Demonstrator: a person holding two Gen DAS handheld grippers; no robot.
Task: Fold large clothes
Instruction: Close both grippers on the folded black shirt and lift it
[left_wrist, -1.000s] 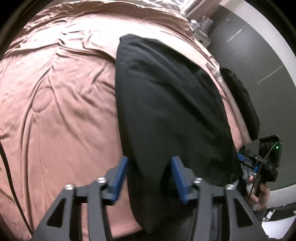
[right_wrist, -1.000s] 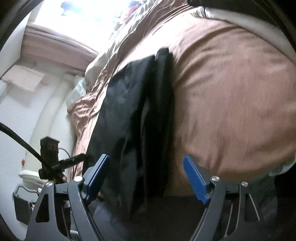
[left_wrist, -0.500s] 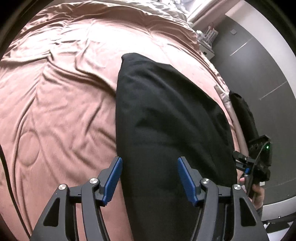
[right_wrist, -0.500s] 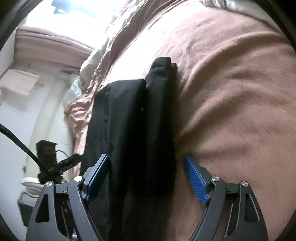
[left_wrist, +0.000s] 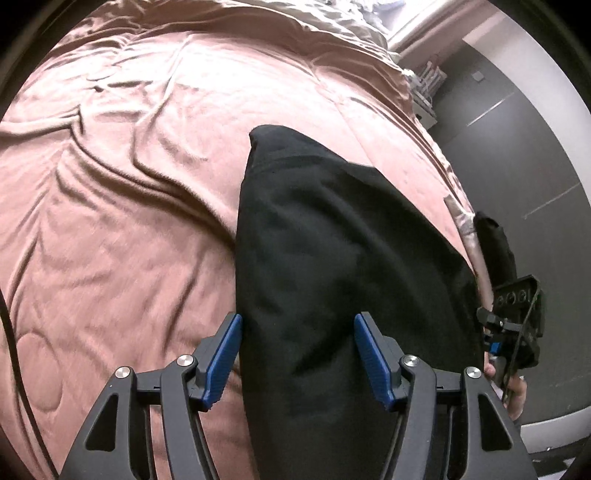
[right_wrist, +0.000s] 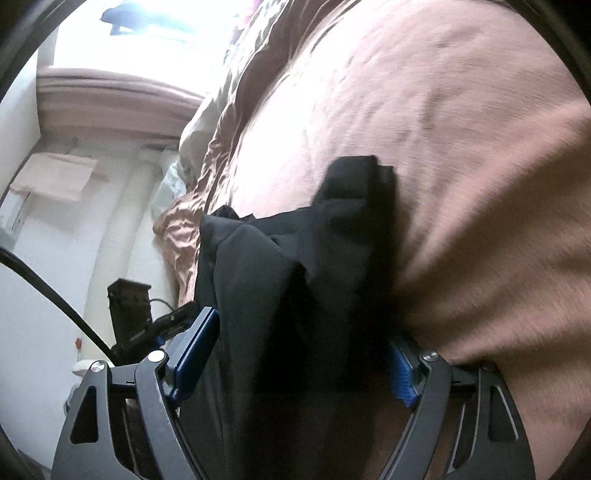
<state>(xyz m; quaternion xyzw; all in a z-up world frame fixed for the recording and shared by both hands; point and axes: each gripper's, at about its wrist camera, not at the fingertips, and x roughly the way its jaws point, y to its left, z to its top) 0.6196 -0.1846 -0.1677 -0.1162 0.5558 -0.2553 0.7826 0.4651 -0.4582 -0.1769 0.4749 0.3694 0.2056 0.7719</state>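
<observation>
A black garment (left_wrist: 332, 258) lay on the pink quilted bedspread (left_wrist: 129, 221), filling the centre and lower right of the left wrist view as a long, narrow band that ran from the bottom edge up to a rounded end just above mid-frame. Its width suggested that the lengthwise folds were already made. In the right wrist view the same garment (right_wrist: 280, 295) occupied the lower centre, with layered flaps and a small tab of cloth at its upper end, so the stack looked loose, not flat.

The left gripper (left_wrist: 297, 354) had its blue pads spread wide, one on either side of the band near the lower middle of the frame; the left pad looked close against the cloth edge, but nothing was pinched. The right gripper (right_wrist: 295, 354) was likewise spread, its right pad partly hidden by dark fabric, and the cloth lay between the fingers without being clamped.

Judging by this, the task stood about midway: the garment was narrowed, yet it remained long. What seemed left was to take hold of the near end, carry it over toward the far end, and flatten the bundle. The right view was blurred, so finer folds could not be read.
</observation>
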